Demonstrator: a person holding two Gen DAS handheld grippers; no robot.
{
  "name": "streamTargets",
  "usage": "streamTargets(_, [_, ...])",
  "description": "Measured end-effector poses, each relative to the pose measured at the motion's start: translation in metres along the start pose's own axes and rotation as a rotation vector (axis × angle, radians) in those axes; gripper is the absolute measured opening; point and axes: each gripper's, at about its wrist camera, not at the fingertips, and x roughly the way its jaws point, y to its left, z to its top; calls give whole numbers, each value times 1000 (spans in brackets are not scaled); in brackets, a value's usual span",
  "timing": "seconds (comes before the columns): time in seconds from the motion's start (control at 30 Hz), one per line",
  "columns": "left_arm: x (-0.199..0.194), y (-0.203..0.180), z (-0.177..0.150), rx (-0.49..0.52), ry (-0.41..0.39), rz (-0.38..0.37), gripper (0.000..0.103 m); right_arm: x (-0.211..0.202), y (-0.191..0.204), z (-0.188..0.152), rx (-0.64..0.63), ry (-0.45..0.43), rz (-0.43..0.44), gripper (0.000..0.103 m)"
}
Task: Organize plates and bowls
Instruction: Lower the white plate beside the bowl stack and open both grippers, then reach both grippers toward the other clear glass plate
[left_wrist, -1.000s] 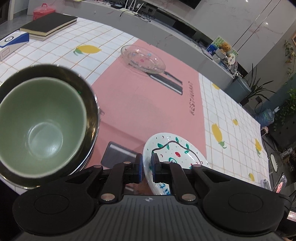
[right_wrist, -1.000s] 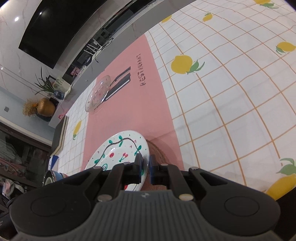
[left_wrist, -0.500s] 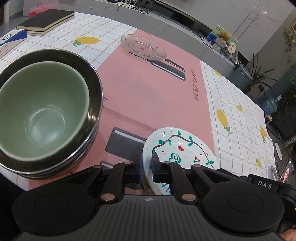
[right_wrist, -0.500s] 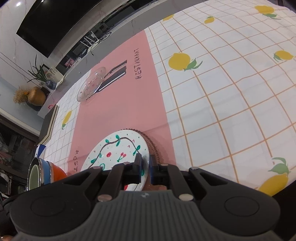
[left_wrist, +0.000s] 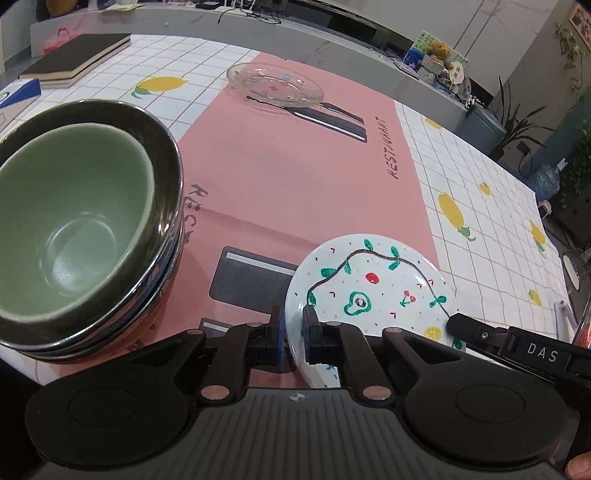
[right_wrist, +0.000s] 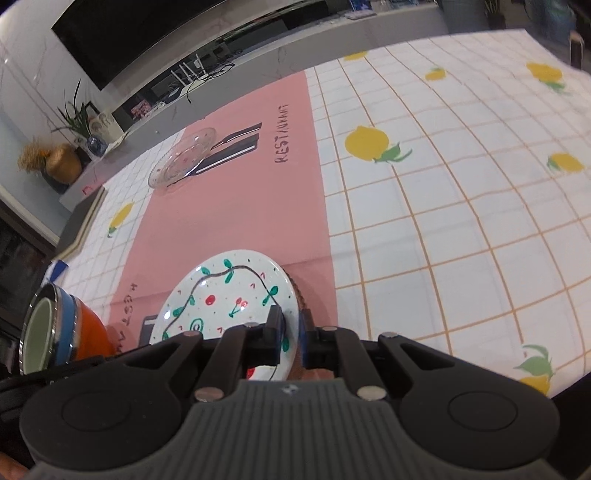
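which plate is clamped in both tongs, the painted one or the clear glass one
The painted white plate; both tongs grip its rim, while the clear glass plate sits untouched far across the pink runner.

Looks like somebody's living/dining room at home. A dining table wears a lemon-print checked tablecloth (right_wrist: 443, 206) with a pink "RESTAURANT" placemat (left_wrist: 295, 177). Beyond the tabletop's far edge there's a long grey console (left_wrist: 332, 48) with routers and cables, a big dark TV (right_wrist: 155, 40), potted plants (right_wrist: 74, 118) and a teddy bear (left_wrist: 439, 50).

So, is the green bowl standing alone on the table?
No, the green bowl sits nested inside a dark bowl on top of a stack.
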Motion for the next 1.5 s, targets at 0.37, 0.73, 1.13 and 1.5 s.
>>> streamTargets(0.37, [0,-6,-1,45,-5,23,10,3,14,-5,-124,-14,-93,6])
streamTargets(0.73, [-3,-14,-1,128,-36,80,17,1,17,-6,-151,-21,-121,20])
streamTargets(1.13, [-18,-22,46,115,-27,-17,20,-5,27,33,-153,-37,-48,26])
streamTargets(1.5, [-23,-16,141,88,-19,-84,20,27,57,103,-130,4,60,33])
